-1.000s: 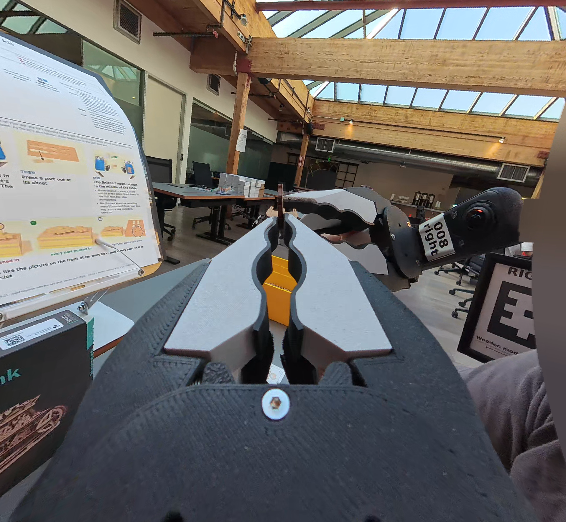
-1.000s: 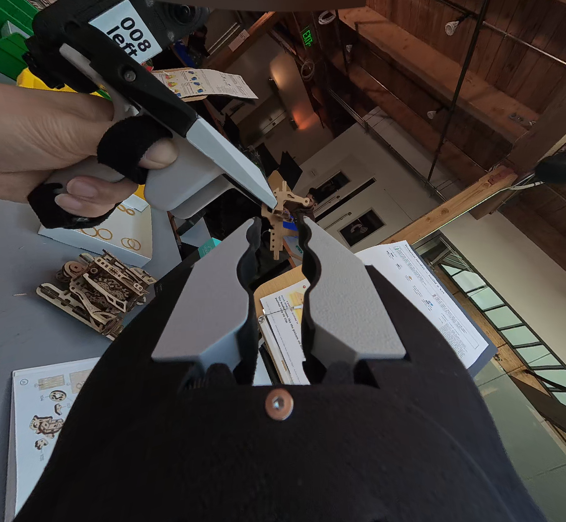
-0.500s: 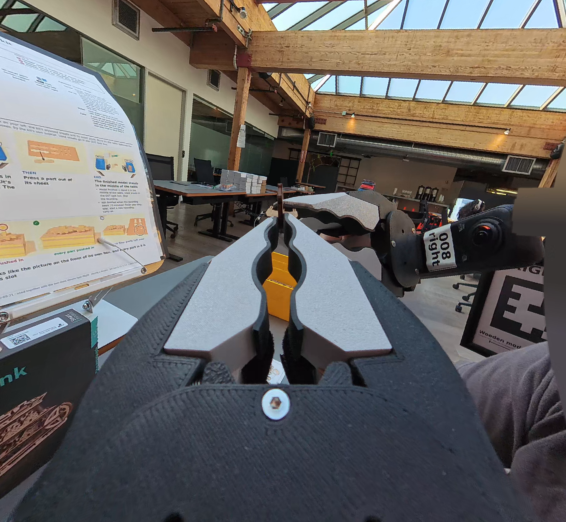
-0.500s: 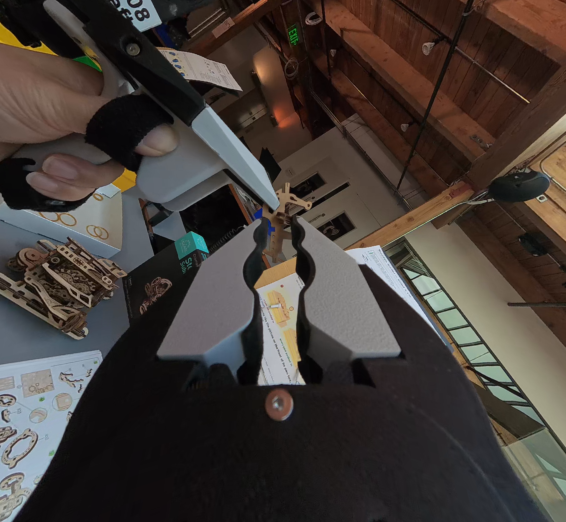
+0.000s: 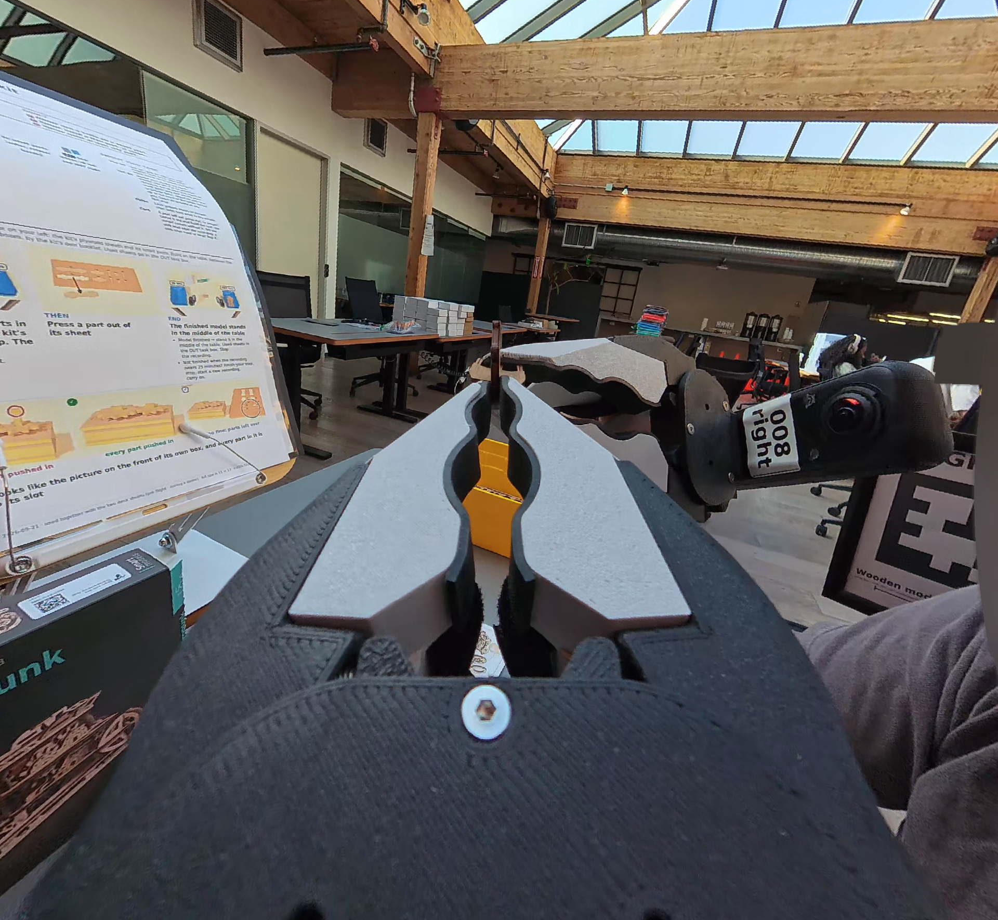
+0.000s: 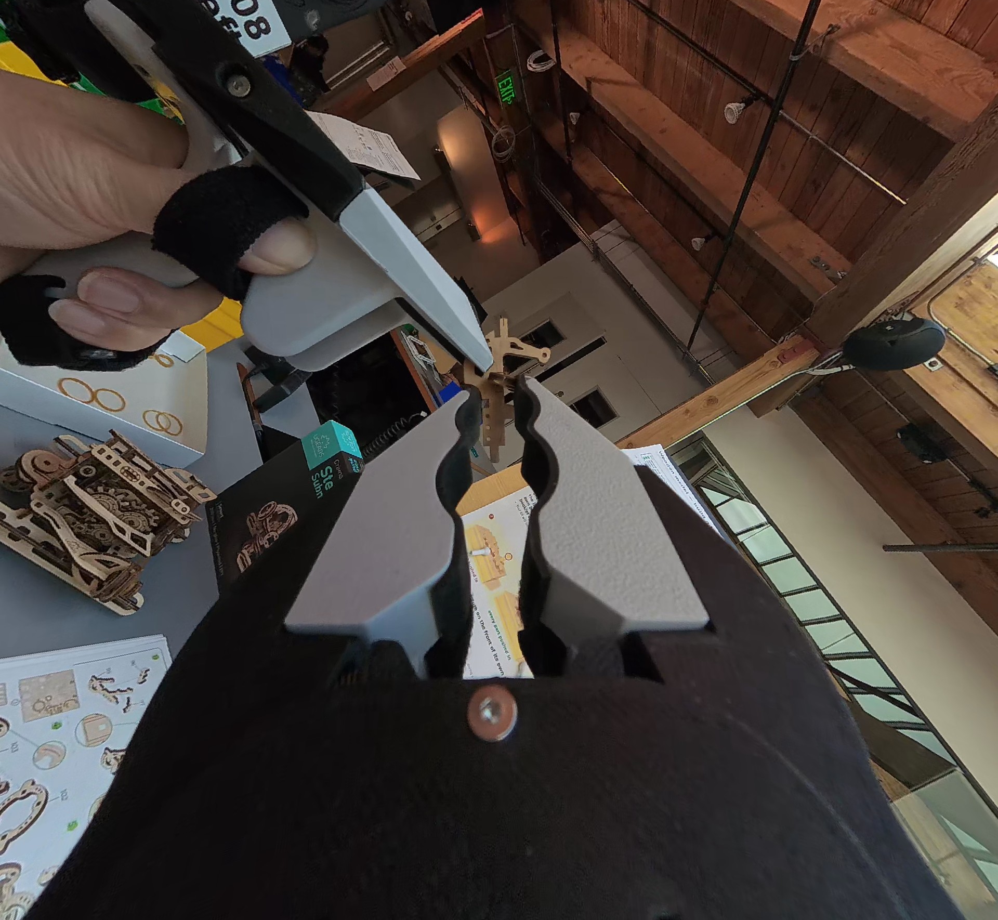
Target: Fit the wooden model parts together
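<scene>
A thin, flat, cross-shaped wooden part (image 6: 516, 348) is held up in the air. My left gripper (image 5: 494, 384) is shut on it; in the left wrist view the part (image 5: 495, 348) shows edge-on, sticking up past the fingertips. In the right wrist view the left gripper (image 6: 483, 362) comes in from the upper left, held by a hand. My right gripper (image 6: 498, 389) has its jaws a narrow gap apart, one on each side of the part's lower stem. Contact with the pads is not clear. It reaches in from the right in the left wrist view (image 5: 505, 354).
A partly built wooden model (image 6: 92, 510) and a white box (image 6: 108, 397) sit on the grey table. A black kit box (image 6: 281, 505), an instruction board (image 5: 124, 327), a booklet (image 6: 70, 721), a yellow bin (image 5: 489, 510) and a framed sign (image 5: 918, 532) stand around. Less than 4 cm separates the two grippers' tips.
My right gripper's jaws have narrowed around the part's stem, and the right gripper has tilted and come closer. The left gripper keeps its hold on the part.
</scene>
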The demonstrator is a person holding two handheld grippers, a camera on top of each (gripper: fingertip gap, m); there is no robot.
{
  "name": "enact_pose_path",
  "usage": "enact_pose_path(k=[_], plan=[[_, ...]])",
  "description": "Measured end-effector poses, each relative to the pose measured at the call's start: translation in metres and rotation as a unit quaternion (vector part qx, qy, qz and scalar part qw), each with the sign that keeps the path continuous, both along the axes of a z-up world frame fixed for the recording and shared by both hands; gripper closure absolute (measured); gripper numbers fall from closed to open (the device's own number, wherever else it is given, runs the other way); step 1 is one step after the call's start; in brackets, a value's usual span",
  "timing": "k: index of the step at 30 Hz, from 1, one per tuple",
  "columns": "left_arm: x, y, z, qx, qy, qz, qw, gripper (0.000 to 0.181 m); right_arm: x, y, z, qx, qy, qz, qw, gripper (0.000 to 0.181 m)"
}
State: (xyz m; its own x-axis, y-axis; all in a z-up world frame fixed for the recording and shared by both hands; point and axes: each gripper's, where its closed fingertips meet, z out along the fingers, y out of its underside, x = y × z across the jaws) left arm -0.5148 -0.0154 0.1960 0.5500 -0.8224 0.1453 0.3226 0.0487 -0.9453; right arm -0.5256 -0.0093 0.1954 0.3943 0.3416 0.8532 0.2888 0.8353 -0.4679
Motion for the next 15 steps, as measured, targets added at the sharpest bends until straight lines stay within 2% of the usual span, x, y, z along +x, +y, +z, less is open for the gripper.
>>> enact_pose_path(k=[8,11,15], plan=[[-0.002,0.003,-0.003,0.008,0.034,0.010,0.999,0.181,-0.001,0.003,-0.003,-0.001,-0.010,0.007,1.000,0.169],[-0.002,0.003,-0.008,-0.024,0.036,-0.023,0.999,0.181,-0.001,0.001,-0.012,-0.012,-0.044,0.028,0.999,0.161],[-0.005,0.009,-0.023,-0.091,0.041,-0.077,0.992,0.181,0.009,-0.003,-0.018,-0.049,-0.074,0.055,0.995,0.163]])
